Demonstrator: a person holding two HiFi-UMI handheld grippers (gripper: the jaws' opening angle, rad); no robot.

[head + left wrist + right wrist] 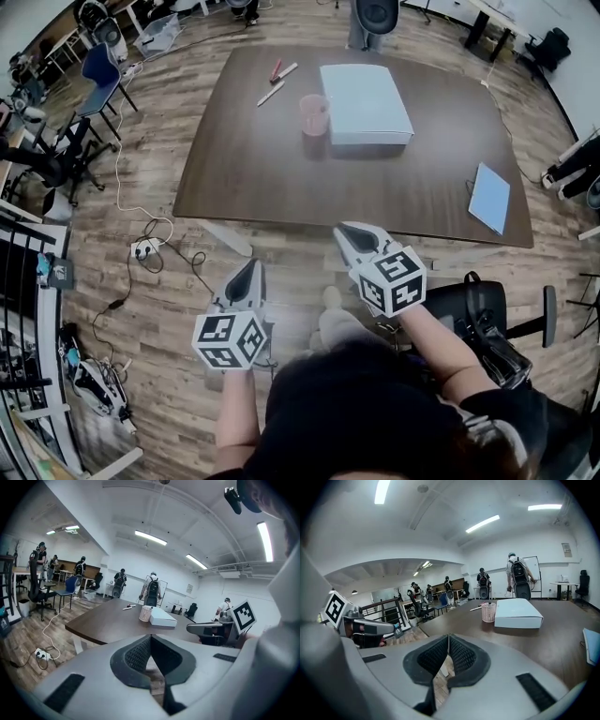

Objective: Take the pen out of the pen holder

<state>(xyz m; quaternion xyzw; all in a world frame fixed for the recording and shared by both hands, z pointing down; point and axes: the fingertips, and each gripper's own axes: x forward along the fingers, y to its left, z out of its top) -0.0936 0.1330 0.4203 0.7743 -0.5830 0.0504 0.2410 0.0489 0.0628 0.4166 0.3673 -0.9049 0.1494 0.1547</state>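
While both grippers hang over the plank floor (178,319) short of the near edge of the table (281,178), the task's thing sits well apart from them, toward the far side of the dark brown tabletop.

Item 1: pen holder (314,113). Pink mesh cup, round, upright, see-through wall. Stands just beside the left side of the white box (364,103); cannot tell if touching. Right gripper view: a dark pen tip (489,603) pokes above the holder's rim; rest of the pen too small to make out.

Item 2: loose pens on the table, behind and left of the holder. One red pen (276,71) and one white pen (271,93), lying flat. Print, if any, too small to read.

Item 3: blue notebook (489,198). Flat, near the table's right edge.

Item 4: left gripper (251,270). Pads closed tip to tip, nothing between. The cube on it carries b/w square markers, no letters.

Item 5: right gripper (349,234). Jaws clenched together, empty, pointing toward the table. Same b/w marker cube.

Item 6: power strip (145,248) w/ white cable, on the floor left of the table.
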